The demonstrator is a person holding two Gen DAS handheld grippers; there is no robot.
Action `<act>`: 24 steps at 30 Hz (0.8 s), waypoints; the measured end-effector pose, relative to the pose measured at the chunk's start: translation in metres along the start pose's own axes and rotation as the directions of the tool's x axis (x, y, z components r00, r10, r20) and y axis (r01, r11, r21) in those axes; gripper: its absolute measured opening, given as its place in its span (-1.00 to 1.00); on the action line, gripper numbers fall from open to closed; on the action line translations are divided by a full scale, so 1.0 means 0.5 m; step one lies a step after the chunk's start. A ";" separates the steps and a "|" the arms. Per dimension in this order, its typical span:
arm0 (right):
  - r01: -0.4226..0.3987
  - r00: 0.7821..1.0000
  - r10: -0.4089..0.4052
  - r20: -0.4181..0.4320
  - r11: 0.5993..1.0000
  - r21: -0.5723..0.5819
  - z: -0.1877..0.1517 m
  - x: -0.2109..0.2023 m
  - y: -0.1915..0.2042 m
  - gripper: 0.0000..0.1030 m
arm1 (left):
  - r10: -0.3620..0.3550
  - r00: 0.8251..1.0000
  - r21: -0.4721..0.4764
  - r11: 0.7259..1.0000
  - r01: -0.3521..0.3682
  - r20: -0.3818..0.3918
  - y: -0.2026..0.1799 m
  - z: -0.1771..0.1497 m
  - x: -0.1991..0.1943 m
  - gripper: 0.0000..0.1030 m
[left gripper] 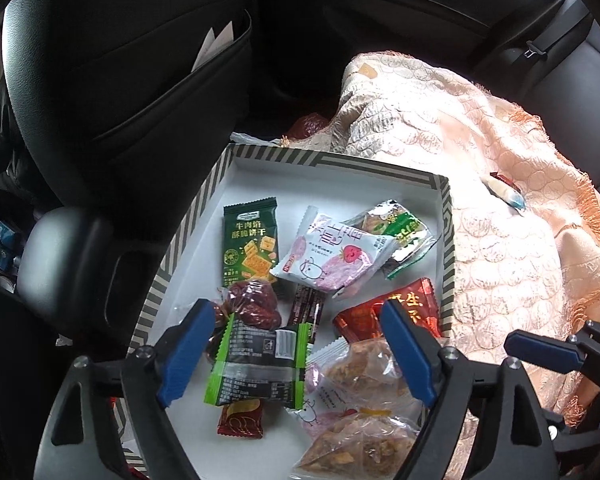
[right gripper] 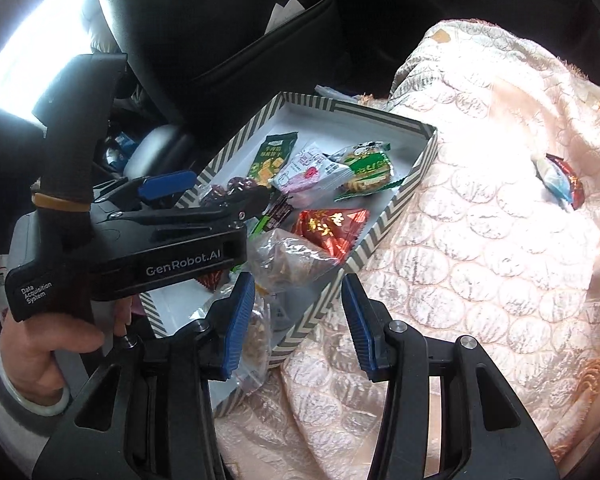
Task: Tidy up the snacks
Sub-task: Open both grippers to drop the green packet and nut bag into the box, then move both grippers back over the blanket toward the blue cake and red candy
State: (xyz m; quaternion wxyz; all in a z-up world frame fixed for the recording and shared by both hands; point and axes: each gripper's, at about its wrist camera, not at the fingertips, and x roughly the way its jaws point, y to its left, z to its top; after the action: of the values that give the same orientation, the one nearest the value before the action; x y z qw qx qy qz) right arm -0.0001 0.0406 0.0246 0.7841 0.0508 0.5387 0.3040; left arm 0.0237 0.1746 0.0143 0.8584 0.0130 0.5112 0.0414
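Observation:
A striped box [left gripper: 446, 240] with a white floor holds several snack packets: a dark green cracker pack [left gripper: 250, 246], a white-pink pack [left gripper: 332, 256], a red pack [left gripper: 388, 314], dates [left gripper: 252, 306] and a black-green pack [left gripper: 260, 364]. My left gripper [left gripper: 296, 344] hangs open over the black-green pack, holding nothing. My right gripper [right gripper: 298, 320] is open and empty, straddling the box's near wall [right gripper: 324, 300]. The left gripper [right gripper: 204, 196] also shows in the right wrist view, over the box. A loose snack [right gripper: 560, 180] lies on the cloth to the right.
The box rests on a peach patterned cloth [left gripper: 500, 220] over a car's rear seat. A black front seat back [left gripper: 120, 80] with a pocket stands at the left, with an armrest [left gripper: 72, 256] below it. The loose snack also shows in the left wrist view [left gripper: 504, 192].

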 end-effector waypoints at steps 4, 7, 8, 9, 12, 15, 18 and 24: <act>0.073 0.997 -0.074 0.018 0.997 0.006 0.000 -0.015 -0.033 -0.13 | -0.023 1.000 0.021 1.000 0.023 -0.002 -0.034 0.005 0.004 0.73; 0.106 0.994 -0.107 0.025 0.994 0.037 0.004 -0.023 -0.066 -0.13 | -0.043 0.999 0.038 0.998 0.043 -0.003 -0.064 0.012 0.005 0.74; 0.113 0.993 -0.114 0.029 0.993 0.045 0.004 -0.028 -0.078 -0.13 | -0.047 0.999 0.046 0.998 0.047 -0.002 -0.073 0.014 0.005 0.75; 0.121 0.992 -0.123 0.031 0.991 0.056 0.005 -0.032 -0.090 -0.13 | -0.052 0.999 0.052 0.997 0.052 -0.002 -0.083 0.017 0.006 0.76; 0.135 0.990 -0.139 0.037 0.986 0.100 0.006 -0.042 -0.128 -0.13 | -0.071 0.997 0.071 0.995 0.071 -0.005 -0.115 0.025 0.009 0.77; 0.151 0.986 -0.158 0.043 0.979 0.140 0.008 -0.053 -0.167 -0.13 | -0.078 0.997 0.100 0.992 0.079 -0.008 -0.150 0.036 0.014 0.77; 0.169 0.983 -0.179 0.045 0.970 0.175 0.008 -0.067 -0.206 -0.13 | -0.090 0.996 0.122 0.988 0.091 -0.014 -0.182 0.048 0.020 0.77; 0.197 0.975 -0.216 0.052 0.949 0.244 0.016 -0.088 -0.282 -0.11 | -0.104 0.994 0.165 0.980 0.107 -0.030 -0.246 0.071 0.037 0.77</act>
State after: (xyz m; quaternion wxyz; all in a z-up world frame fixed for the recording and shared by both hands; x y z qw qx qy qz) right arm 0.0560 -0.0951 0.0062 0.8203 0.0994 0.5426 0.1514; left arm 0.0706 0.0541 0.0070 0.8498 0.0570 0.5219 -0.0469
